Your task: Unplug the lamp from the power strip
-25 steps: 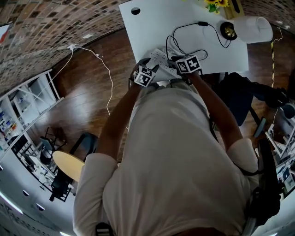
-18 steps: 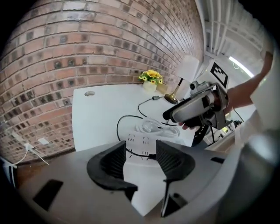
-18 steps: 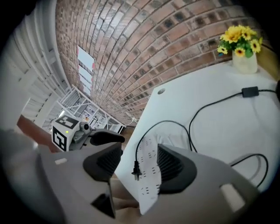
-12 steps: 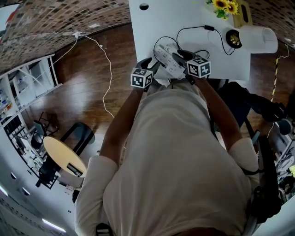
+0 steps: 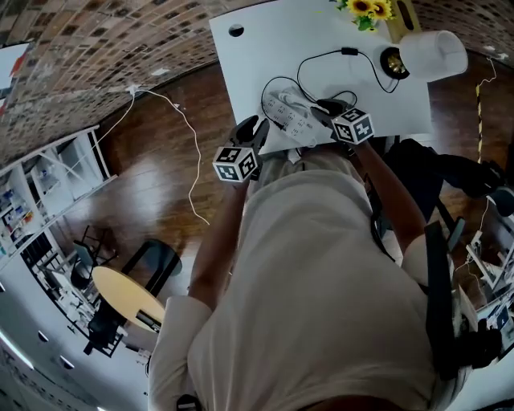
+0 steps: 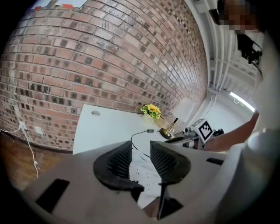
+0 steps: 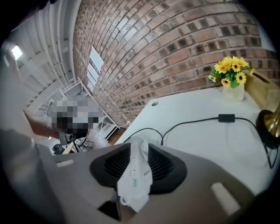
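A white power strip (image 5: 291,119) lies near the front edge of the white table (image 5: 265,48). My right gripper (image 5: 326,109) is at its right end. In the right gripper view its jaws have just been closing and press on the strip (image 7: 136,168) between them. A black cord (image 5: 377,72) with an inline switch (image 7: 226,118) runs to the lamp (image 5: 430,50) at the far right. My left gripper (image 5: 247,130) hangs raised off the table's front left edge. Its jaws (image 6: 141,159) have just been closing, still apart, and the strip (image 6: 142,173) shows beyond the gap. The plug is hidden.
A vase of sunflowers (image 5: 361,10) stands at the back beside the lamp's brass base (image 5: 393,58). A cable hole (image 5: 235,30) sits at the table's far left corner. A white wire (image 5: 189,132) trails over the wood floor on the left. A dark chair (image 5: 434,172) is at the right.
My left gripper has pulled back from the power strip toward the lower left and risen. My right gripper has stayed at the strip's right end.
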`<move>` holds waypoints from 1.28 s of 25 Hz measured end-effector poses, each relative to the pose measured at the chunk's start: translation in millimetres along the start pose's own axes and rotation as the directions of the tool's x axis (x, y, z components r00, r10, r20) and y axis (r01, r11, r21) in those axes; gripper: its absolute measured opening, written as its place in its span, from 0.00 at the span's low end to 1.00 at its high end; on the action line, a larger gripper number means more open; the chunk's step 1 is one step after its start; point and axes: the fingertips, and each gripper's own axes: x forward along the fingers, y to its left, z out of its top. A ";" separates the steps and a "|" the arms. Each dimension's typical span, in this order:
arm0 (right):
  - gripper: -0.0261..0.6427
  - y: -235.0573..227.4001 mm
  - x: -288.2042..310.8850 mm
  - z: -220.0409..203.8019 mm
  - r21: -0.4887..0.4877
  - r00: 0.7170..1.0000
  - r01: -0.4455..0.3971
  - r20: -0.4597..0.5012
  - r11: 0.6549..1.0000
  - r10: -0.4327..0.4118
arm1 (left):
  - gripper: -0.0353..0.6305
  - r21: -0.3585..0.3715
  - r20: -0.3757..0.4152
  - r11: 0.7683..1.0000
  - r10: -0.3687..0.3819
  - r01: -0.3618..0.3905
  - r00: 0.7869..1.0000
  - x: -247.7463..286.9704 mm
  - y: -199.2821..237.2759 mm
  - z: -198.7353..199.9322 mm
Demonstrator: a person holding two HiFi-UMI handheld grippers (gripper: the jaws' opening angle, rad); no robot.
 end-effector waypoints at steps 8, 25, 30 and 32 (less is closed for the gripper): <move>0.18 4.6 -6.8 7.3 -0.039 0.999 0.038 -0.021 0.998 -0.039 | 0.23 0.042 0.044 0.999 -0.028 0.026 0.999 -2.6 -8.9 20.5; 0.12 96.0 22.7 35.3 0.009 0.998 0.027 0.059 1.000 -0.027 | 0.21 0.054 0.091 0.999 -0.010 0.005 0.996 -91.9 34.3 13.9; 0.10 127.5 28.4 28.1 0.047 0.996 0.012 0.088 0.999 -0.016 | 0.21 0.030 0.102 1.000 -0.004 0.001 0.995 -127.7 41.5 -5.1; 0.08 138.7 28.6 25.9 0.064 0.994 0.011 0.110 0.998 -0.018 | 0.21 0.037 0.102 0.999 -0.008 0.005 0.995 -142.5 44.0 -9.5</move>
